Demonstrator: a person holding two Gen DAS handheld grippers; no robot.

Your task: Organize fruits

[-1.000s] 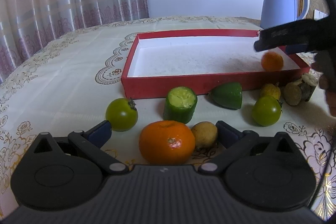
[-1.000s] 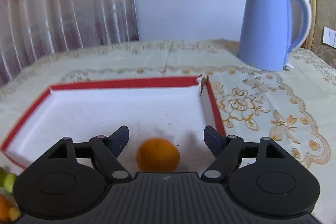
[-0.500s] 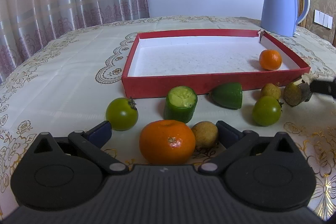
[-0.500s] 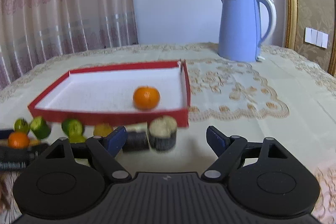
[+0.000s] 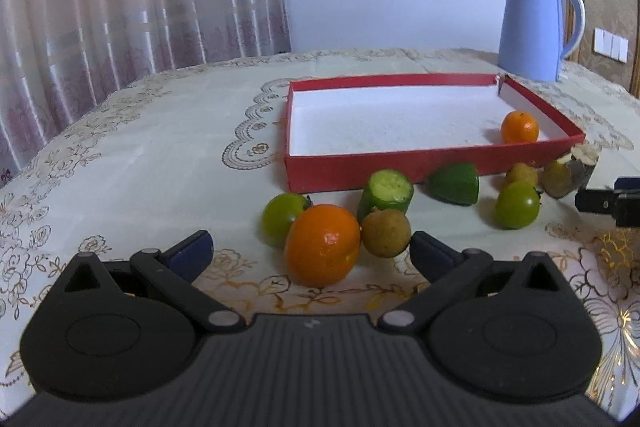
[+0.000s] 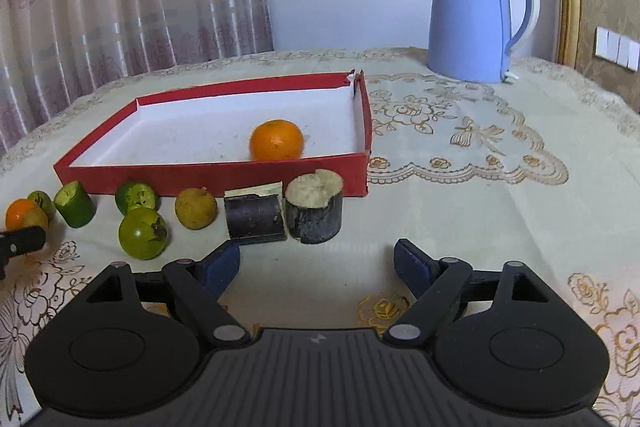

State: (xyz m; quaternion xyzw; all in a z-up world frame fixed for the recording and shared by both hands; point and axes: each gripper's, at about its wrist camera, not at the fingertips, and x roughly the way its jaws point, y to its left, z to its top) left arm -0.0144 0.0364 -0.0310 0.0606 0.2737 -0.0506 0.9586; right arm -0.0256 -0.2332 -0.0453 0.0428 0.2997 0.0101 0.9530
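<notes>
green tomato (image 5: 282,217): partly behind orange (image 5: 322,245) | curtain (image 5: 120,7): cropped

From my feeds I can read no text, label, brand or number anywhere, neither on the blue kettle (image 6: 472,15) nor the red tray (image 6: 208,177).

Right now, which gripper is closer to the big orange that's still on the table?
Left. The left gripper is open right around the big orange. The right gripper sits far along the row, by the dark chunks.
</notes>
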